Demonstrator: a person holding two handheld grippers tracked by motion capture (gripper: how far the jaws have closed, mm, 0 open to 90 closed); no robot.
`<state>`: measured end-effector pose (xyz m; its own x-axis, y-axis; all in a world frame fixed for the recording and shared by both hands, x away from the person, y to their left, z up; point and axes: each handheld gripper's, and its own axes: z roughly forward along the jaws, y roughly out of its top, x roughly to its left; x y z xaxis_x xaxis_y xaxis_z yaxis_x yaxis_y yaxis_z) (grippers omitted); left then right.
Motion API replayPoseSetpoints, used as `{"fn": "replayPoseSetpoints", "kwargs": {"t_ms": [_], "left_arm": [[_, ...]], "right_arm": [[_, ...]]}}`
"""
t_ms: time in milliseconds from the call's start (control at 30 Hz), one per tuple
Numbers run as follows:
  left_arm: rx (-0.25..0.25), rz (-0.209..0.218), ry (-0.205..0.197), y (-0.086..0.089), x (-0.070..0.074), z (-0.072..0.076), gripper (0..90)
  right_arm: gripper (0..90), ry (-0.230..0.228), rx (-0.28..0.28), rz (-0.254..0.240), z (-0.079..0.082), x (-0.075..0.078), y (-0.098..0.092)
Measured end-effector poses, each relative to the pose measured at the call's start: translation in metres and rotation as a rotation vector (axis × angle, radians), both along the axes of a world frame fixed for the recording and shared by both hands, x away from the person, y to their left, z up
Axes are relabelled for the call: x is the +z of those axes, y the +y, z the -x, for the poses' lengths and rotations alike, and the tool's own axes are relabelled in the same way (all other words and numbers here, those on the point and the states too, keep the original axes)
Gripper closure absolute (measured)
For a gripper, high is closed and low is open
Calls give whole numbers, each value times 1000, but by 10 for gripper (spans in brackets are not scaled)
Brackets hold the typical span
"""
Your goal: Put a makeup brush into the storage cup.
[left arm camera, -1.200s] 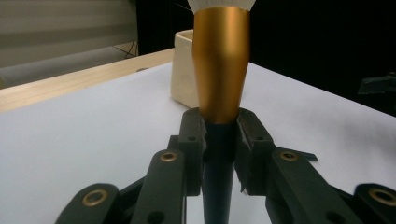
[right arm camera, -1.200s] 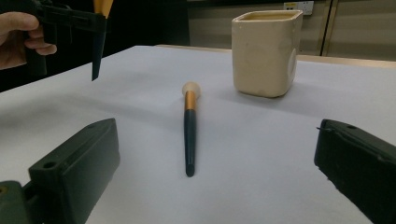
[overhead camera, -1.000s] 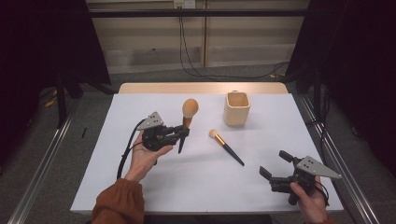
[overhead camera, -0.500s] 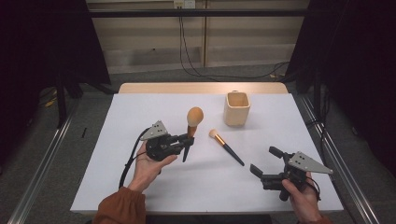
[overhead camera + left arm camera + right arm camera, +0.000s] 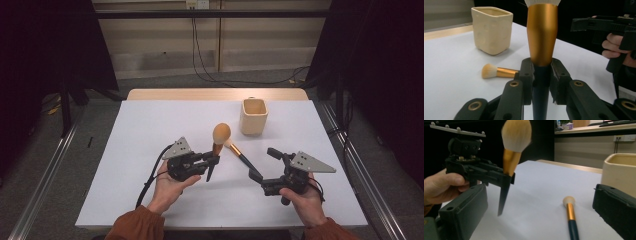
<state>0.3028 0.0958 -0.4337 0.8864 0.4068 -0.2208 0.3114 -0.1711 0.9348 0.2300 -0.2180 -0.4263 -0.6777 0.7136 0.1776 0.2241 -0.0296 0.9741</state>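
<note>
My left gripper (image 5: 214, 161) is shut on the dark handle of a large makeup brush (image 5: 221, 133), which stands upright with its tan bristle head on top. In the left gripper view the pads (image 5: 526, 75) clamp the handle just below the gold ferrule (image 5: 541, 37). A small brush (image 5: 240, 155) with a gold collar lies flat on the white table (image 5: 150, 130), between the two grippers. My right gripper (image 5: 262, 163) is open and empty, with its jaws on either side of the small brush's handle end (image 5: 571, 217). A cream square cup (image 5: 253, 116) stands behind.
The cup (image 5: 491, 30) is upright and looks empty, just beyond the small brush (image 5: 499, 72). The table's wooden far edge (image 5: 215, 94) runs behind it. Dark curtains and metal floor rails flank the table. Cables trail from both grippers.
My left gripper has carried the large brush to the right and nearer the person. My right gripper has moved left and slightly up, closing in on the small brush.
</note>
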Motion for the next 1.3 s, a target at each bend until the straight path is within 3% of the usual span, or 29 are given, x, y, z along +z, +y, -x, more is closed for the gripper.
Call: {"fn": "replayPoseSetpoints", "kwargs": {"t_ms": [400,500,567,767,867,1000,1033,1300], "left_arm": [[-43,-9,-24,-21,6,1,745],[-45,9,-21,-23,6,2,745],[-41,10,-24,-25,5,3,745],[-50,13,-21,-28,2,4,744],[-57,18,-12,-28,1,4,744],[-48,17,-21,-27,1,3,745],[-49,18,-20,-27,1,3,745],[-43,20,-21,-27,1,3,744]], "right_arm": [[2,-2,69,-10,-26,13,29],[0,19,86,-28,-29,19,36],[7,6,96,-30,-30,23,40],[12,24,96,-42,-39,24,46],[144,34,106,-31,-43,20,51],[189,29,111,-21,-42,20,56],[247,34,107,-26,-44,19,57],[422,89,113,-43,-49,12,58]]}}
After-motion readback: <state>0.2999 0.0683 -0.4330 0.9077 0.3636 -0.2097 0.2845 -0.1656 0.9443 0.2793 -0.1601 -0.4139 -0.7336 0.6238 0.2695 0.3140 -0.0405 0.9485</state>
